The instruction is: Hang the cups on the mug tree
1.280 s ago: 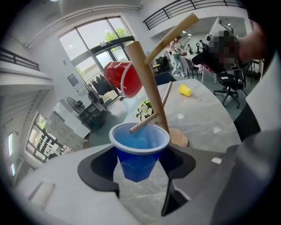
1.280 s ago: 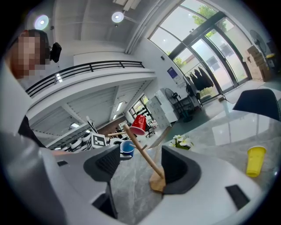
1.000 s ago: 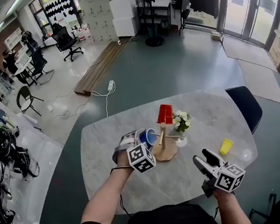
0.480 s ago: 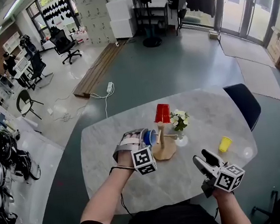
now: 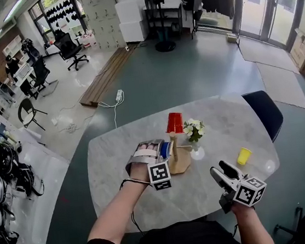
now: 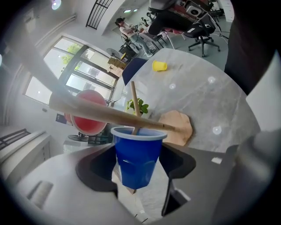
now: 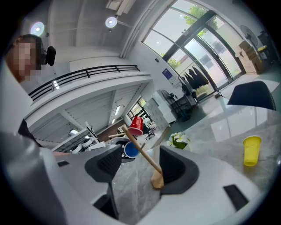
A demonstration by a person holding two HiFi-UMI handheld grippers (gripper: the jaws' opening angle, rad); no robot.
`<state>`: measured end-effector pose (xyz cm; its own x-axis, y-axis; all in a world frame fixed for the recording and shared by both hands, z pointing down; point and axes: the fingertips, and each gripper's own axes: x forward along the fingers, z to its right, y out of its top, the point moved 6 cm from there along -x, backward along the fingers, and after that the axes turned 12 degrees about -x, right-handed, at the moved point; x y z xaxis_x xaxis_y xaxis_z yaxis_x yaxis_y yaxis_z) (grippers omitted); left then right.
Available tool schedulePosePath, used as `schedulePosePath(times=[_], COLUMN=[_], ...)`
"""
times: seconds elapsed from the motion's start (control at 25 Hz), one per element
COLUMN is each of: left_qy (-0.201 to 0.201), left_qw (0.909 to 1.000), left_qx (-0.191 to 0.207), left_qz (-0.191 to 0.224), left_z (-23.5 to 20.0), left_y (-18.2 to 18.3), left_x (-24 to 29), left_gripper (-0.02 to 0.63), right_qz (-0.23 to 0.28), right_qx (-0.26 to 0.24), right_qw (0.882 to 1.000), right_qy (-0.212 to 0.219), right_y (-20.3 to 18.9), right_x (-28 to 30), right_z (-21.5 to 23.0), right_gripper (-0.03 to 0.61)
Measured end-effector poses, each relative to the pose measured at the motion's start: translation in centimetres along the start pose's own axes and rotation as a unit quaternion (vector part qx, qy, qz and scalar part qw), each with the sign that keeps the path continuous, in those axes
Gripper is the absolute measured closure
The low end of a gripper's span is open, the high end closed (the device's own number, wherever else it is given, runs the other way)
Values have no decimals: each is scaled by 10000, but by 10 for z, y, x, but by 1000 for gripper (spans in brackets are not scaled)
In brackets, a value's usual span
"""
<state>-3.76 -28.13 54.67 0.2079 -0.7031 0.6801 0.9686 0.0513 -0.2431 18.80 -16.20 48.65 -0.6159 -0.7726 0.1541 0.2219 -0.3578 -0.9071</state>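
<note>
Beside the wooden mug tree [image 5: 180, 160], on its left in the head view, my left claw [image 6: 139, 165] is clamped on the blue plastic cup [image 6: 136, 151]. The cup's mouth is turned toward the pegs, I judge so that one can slide inside and carry it. On the tree's top a red plastic cup [image 5: 174, 122] already hangs upside down. A yellow plastic cup [image 5: 244, 156] stands well to the tree's right on the grey marbled desk [image 5: 119, 167], not yet hung. My right claw [image 5: 220, 170] hovers to the tree's near right, jaws apart though just narrowing, nothing between them, probably kept free for that cup. Count: three cups, one tree, one small vase of white flowers [image 5: 195, 133].
</note>
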Motion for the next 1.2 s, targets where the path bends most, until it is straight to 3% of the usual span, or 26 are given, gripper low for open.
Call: schedulePosePath(times=[0.44, 0.76, 0.92, 1.04, 1.2], left_qy=[-33, 0, -169, -210, -83], left_qw=[9994, 9997, 9976, 9890, 9746], left_qx=[343, 213, -586, -1382, -2162], left_qz=[64, 151, 339, 489, 586], left_z=[13, 14, 8, 3, 5], left_y=[4, 6, 9, 9, 13], left_x=[-1, -9, -17, -28, -43], left_gripper=[311, 311, 311, 311, 311], right_qz=[13, 11, -1, -9, 5], right_qx=[87, 147, 140, 83, -28], right_qw=[10000, 9999, 9998, 9997, 9994], right_qy=[-19, 34, 123, 214, 356], right_y=[-3, -6, -3, 2, 10], right_x=[-3, -3, -4, -9, -19], right_z=[4, 2, 4, 10, 29], right_gripper=[307, 311, 311, 311, 311])
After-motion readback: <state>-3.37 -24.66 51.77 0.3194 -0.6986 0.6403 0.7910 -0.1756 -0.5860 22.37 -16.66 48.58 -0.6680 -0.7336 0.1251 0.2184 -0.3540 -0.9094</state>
